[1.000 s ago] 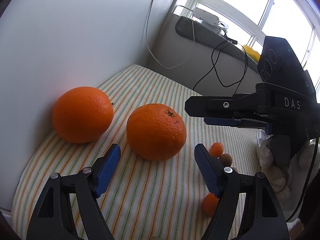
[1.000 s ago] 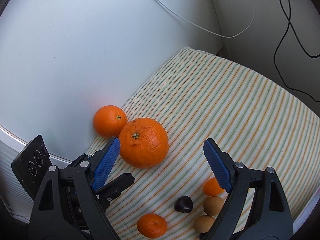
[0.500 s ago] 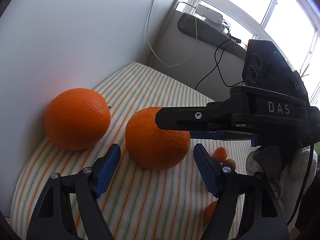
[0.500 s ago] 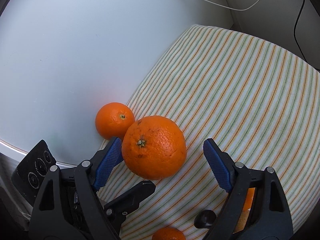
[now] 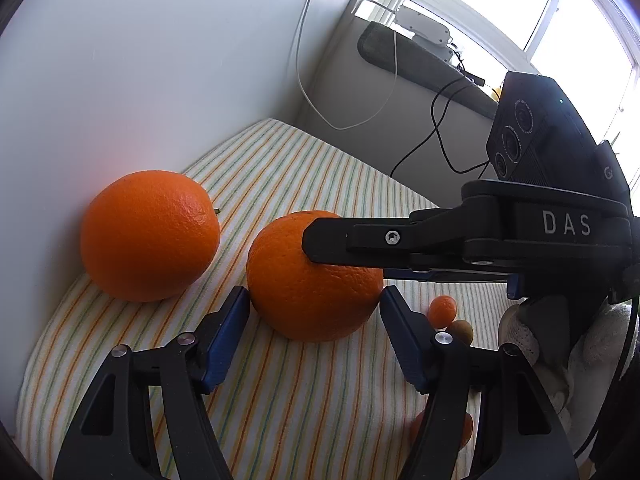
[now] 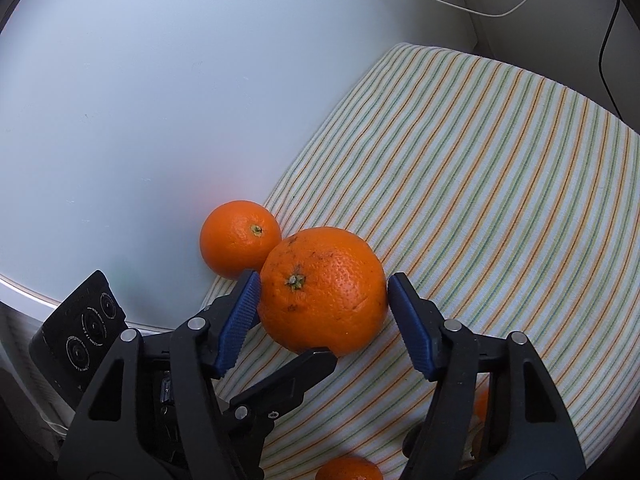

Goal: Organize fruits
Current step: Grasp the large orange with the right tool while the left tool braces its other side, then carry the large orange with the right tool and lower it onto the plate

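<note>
A large orange (image 5: 312, 280) (image 6: 324, 292) rests on the striped cloth (image 5: 304, 172) (image 6: 500, 160). A second orange (image 5: 148, 236) (image 6: 238, 238) sits beside it against the white wall. My left gripper (image 5: 314, 320) is open, its blue pads flanking the large orange's near side. My right gripper (image 6: 322, 312) is open too, its pads at both sides of the same orange, close to touching. In the left wrist view the right gripper's finger (image 5: 360, 240) crosses over the orange.
Small fruits lie at the cloth's right: a tiny orange one (image 5: 442, 310), a brown one (image 5: 460, 332), and a small mandarin (image 6: 348, 470). A white wall (image 5: 140, 60) borders the left. Cables hang by the grey ledge (image 5: 400, 52).
Both grippers have moved in on the large orange. The right gripper came forward until its open pads straddle it. The left gripper's pads now reach the orange's sides.
</note>
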Demonstrator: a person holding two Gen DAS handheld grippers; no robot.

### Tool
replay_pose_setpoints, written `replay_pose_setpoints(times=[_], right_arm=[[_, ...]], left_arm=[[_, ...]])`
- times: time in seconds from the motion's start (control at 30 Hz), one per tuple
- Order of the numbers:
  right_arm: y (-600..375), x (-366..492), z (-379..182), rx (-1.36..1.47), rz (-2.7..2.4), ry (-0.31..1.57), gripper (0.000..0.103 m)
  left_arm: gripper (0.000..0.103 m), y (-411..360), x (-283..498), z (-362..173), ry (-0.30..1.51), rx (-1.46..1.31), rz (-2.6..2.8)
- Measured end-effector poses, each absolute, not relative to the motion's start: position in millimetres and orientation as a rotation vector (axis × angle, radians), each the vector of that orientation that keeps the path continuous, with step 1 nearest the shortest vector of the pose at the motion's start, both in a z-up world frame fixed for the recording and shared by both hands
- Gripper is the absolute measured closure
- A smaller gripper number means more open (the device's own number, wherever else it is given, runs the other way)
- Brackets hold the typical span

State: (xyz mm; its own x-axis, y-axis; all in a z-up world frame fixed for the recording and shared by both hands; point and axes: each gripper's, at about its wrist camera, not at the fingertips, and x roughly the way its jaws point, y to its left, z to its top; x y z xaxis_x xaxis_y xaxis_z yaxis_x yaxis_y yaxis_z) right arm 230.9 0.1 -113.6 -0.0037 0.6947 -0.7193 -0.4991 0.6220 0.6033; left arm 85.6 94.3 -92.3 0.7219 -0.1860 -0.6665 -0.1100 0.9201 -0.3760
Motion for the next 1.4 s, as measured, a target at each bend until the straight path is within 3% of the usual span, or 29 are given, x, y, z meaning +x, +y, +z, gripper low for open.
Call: replay_pose_setpoints(times=[0.73,1.4], right_arm=[[-25,221,-89,0.213,0.954,1.220,0.034],[-63,217,-65,0.268,0.888,1.139,0.034]], left_arm=[[0.036,78,85,-73,0.727,-0.353,-0.051],[0.036,4,90,-37,0.678,-0.273,-0.152]])
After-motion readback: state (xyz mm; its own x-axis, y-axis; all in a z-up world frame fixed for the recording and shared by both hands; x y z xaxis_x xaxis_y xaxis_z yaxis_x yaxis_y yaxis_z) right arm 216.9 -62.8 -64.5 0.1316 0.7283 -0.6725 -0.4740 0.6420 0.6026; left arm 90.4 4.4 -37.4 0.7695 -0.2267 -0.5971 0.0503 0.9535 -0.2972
